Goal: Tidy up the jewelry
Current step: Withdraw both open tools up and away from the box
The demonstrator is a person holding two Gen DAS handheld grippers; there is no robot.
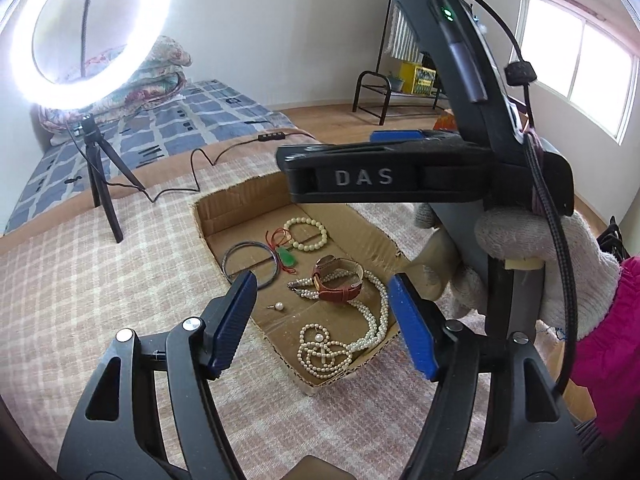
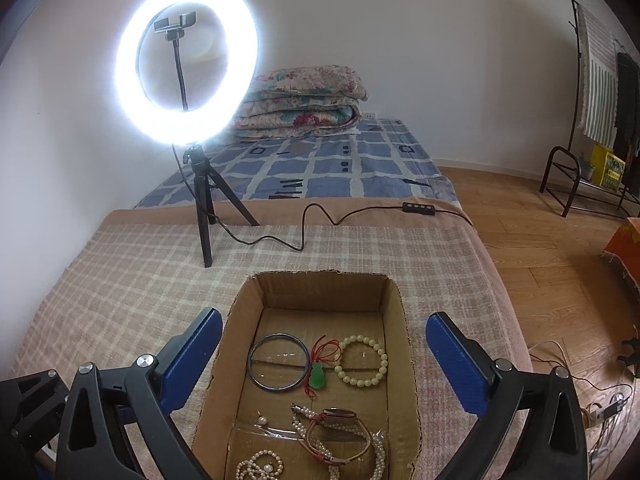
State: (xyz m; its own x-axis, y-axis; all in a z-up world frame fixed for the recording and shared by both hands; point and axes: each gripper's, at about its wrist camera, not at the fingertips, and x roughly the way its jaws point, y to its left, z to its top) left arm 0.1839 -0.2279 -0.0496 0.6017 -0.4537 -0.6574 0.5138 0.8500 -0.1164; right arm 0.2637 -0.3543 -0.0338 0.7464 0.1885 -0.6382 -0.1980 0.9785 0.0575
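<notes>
A shallow cardboard tray [image 1: 208,220] [image 2: 400,320] lies on the checked blanket. In it are a dark bangle [image 1: 250,265] [image 2: 279,362], a green pendant on red cord [image 1: 287,256] [image 2: 318,379], a pale bead bracelet [image 1: 305,233] [image 2: 363,360], a brown-strap watch [image 1: 336,283] [image 2: 340,432], a pearl necklace [image 1: 340,344] [image 2: 256,468] and a single pearl earring [image 1: 279,306] [image 2: 262,421]. My left gripper [image 1: 324,324] is open and empty above the tray's near end. My right gripper [image 2: 324,364] is open and empty over the tray; its body [image 1: 400,176] shows in the left wrist view.
A lit ring light on a tripod [image 1: 100,184] [image 2: 204,208] stands behind the tray, its cable and switch [image 2: 420,207] trailing right. A folded quilt [image 2: 304,100] lies on the bed. Wooden floor and a metal rack [image 2: 580,176] are to the right.
</notes>
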